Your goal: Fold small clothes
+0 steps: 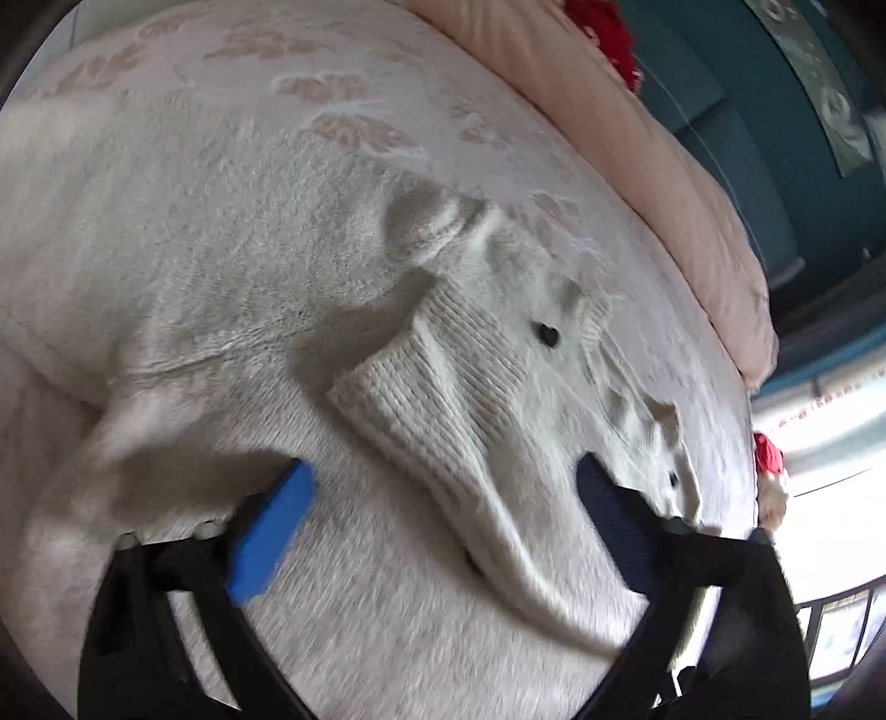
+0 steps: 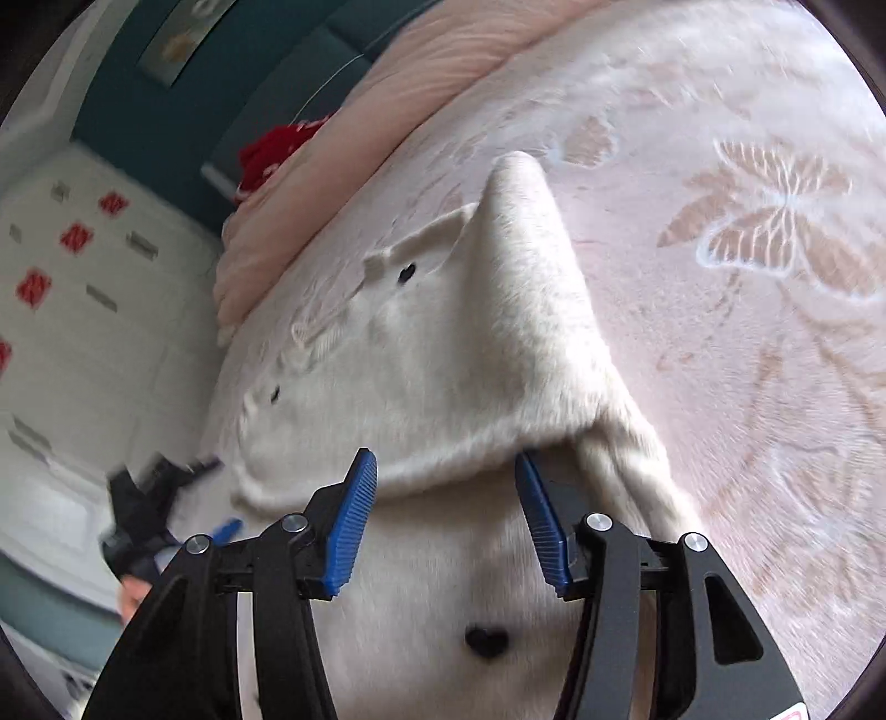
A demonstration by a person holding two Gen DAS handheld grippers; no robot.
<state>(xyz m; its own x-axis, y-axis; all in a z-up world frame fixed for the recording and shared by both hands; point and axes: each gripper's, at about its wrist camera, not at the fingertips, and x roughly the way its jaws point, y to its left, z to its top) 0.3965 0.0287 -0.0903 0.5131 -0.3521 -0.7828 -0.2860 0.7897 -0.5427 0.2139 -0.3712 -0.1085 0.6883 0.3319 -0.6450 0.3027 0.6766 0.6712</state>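
A fluffy white knit cardigan with black heart buttons lies spread on a bed. A ribbed sleeve cuff lies folded over its body. My left gripper is open, its blue fingers straddling the sleeve just above the fabric. In the right wrist view the cardigan has a fold edge across it and a heart button below. My right gripper is open at that fold edge, holding nothing. The left gripper shows blurred at the left.
The bed has a pale pink blanket with butterfly patterns. A rolled pink quilt and something red lie at its far edge. Beyond are a teal wall and a white cabinet.
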